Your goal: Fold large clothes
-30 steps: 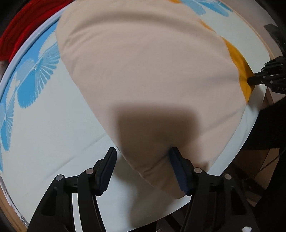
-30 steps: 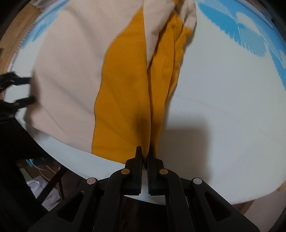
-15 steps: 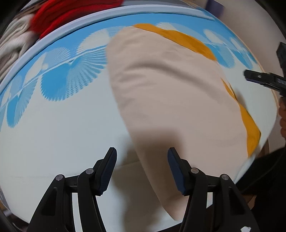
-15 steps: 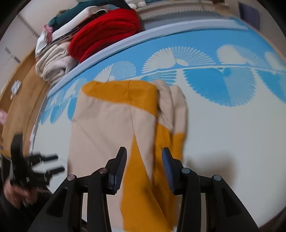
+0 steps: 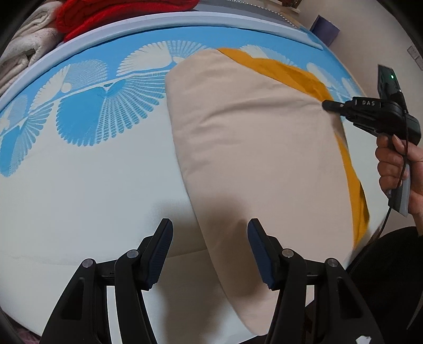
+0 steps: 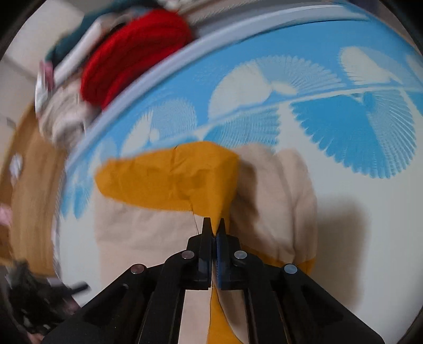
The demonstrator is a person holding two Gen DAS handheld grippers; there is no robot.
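- The surface (image 5: pixel 79 190) is wide and padded, under a white cover with a blue band of fan shapes along its far side and a pale blue rim.
- Beyond the rim lies a pile of clothes: a red knit (image 5: pixel 124 16) on top, and a cream blanket (image 5: pixel 23 60) to its left in the left wrist view.
- At the left of the right wrist view a brown wooden floor (image 6: pixel 31 185) shows past the surface edge, blurred.
- A beige and mustard garment (image 5: pixel 251 148) lies flat on the right part of the surface, its near end reaching the front edge.
- The mustard part (image 6: pixel 169 182) runs along the far and right sides of the garment.
- The left claw (image 5: pixel 210 251) is about half open; it hovers above the garment's near left edge and grips nothing.
- The right claw (image 6: pixel 213 225) has just snapped closed and now pinches a fold of the mustard cloth, lifted a little off the garment.
- A hand (image 5: pixel 399 169) holds the right claw's handle at the right of the left wrist view, with a black cable hanging from it.
- White letters "DAS" can be read on the right claw's side; a small green light glows on the unit above it.
- The white cover left of the garment is bare and wide; right of the garment only a narrow strip remains before the edge.
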